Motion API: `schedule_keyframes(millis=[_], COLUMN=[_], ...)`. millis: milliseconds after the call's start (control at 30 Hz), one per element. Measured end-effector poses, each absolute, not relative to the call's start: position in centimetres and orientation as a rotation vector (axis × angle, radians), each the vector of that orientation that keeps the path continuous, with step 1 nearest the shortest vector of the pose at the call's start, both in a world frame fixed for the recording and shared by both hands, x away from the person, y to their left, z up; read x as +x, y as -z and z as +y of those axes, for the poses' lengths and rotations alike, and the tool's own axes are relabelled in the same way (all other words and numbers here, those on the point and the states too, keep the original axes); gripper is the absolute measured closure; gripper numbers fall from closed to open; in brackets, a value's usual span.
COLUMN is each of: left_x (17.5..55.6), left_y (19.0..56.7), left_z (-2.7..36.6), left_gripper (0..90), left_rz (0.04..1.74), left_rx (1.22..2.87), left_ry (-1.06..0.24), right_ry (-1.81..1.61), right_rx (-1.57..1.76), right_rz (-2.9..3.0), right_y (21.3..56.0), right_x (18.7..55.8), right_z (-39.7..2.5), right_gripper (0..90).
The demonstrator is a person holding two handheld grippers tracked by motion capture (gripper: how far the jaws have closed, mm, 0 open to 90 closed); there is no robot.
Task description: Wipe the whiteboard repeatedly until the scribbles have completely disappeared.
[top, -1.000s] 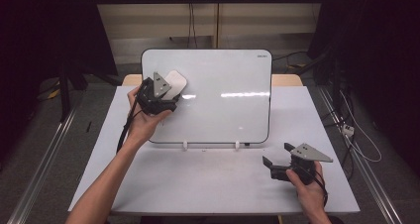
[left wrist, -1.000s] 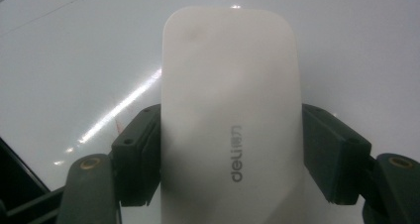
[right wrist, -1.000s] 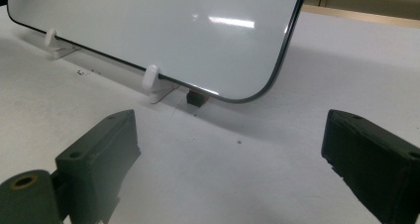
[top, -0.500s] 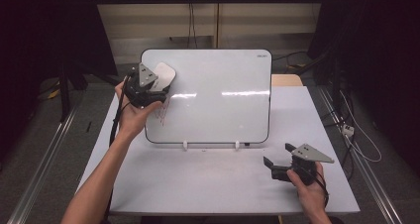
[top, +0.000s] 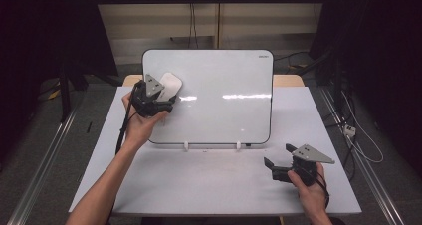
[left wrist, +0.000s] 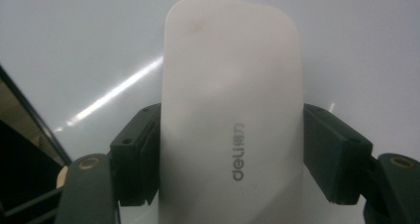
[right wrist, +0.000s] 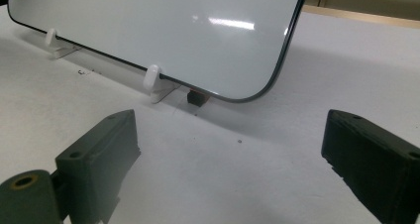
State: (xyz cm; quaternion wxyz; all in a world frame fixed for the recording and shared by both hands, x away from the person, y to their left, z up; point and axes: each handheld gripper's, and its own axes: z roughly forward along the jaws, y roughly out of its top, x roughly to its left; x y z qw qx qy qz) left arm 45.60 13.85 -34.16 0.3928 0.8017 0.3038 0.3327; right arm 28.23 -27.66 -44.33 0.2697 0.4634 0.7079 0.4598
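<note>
- The whiteboard eraser (left wrist: 232, 115) is a white, smooth, rounded oblong with grey "deli" lettering on its back; it lies flat against the upper left part of the whiteboard (top: 224, 105).
- The left claw (top: 152, 101) grips the eraser by its two long sides, black jaws pressed tight on either flank.
- The whiteboard is glossy, dark-edged, round-cornered, tilted back on small white clips (right wrist: 153, 78), with light streaks reflected across it.
- The right claw (top: 278, 169) rests low on the desk (top: 199, 180), near the board's lower right corner, jaws spread wide with nothing between them.
- The desk is white and matte; dark curtains and cables flank the room behind.
</note>
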Motion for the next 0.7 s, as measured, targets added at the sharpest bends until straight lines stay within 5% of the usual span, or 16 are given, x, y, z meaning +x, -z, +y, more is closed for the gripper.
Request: schedule_keyframes(millis=[700], left_x=[44.1], left_y=[35.3], left_z=[13.6], left_gripper=[29.9], left_rz=[0.753], left_rx=[2.071], left_ry=[-0.843], right_ry=[-1.24], right_rx=[1.26], right_rz=[1.899], right_y=[44.3], right_x=[28.0], right_z=[-28.0], right_gripper=[7.3])
